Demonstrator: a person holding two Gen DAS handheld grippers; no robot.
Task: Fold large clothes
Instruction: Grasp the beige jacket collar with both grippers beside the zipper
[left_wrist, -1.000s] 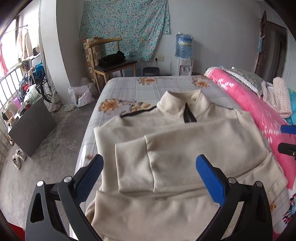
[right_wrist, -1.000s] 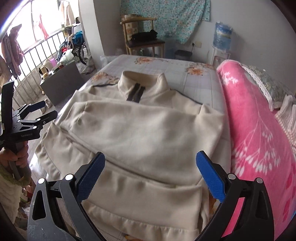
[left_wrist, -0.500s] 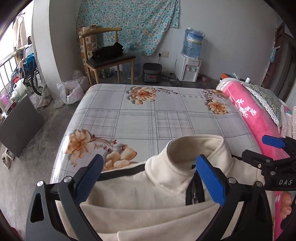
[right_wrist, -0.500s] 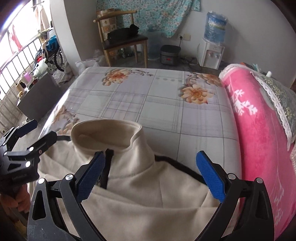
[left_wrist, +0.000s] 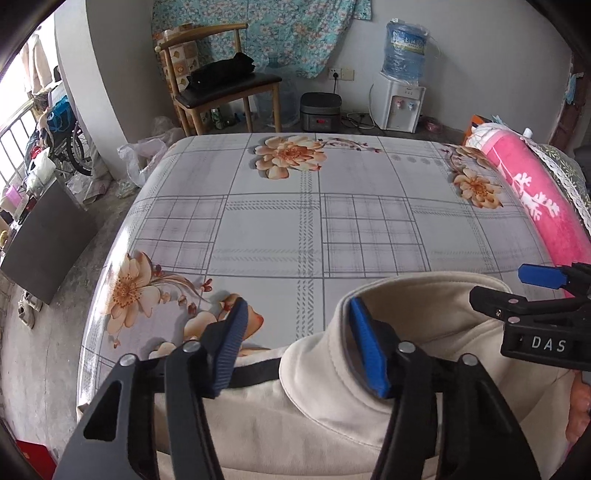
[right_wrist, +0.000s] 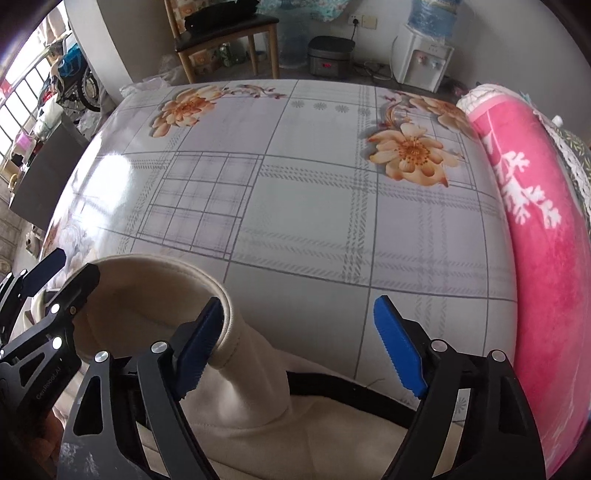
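Grippers close in on the shoulders of a cream high-collared sweater (left_wrist: 332, 406) laid on a bed (left_wrist: 295, 229) covered with a grey-checked, flower-printed sheet. The left gripper (left_wrist: 295, 343) stands open, its blue-padded fingers (left_wrist: 364, 347) straddling the garment's left shoulder seam, one pad just beside the standing collar (left_wrist: 424, 295), the other over a dark band at the shoulder edge. The right gripper (right_wrist: 303, 347) is likewise open on the opposite side, one pad touching or nearly touching the collar's rim, the other hanging over bare sheet; neither has yet pinched cloth.

Only the top of the sweater shows in either wrist view, so the state of the sleeves and hem cannot be told from here. Judged by the paired, symmetric approach to the shoulders, the fold of the body looks still to come: both grippers must first clamp the fabric near the collar, then carry the upper part toward the hem. A pink blanket (right_wrist: 535, 229) lies rolled along the right side of the bed. Beyond the foot stand a wooden chair (left_wrist: 221, 81) and a water dispenser (left_wrist: 399, 99).
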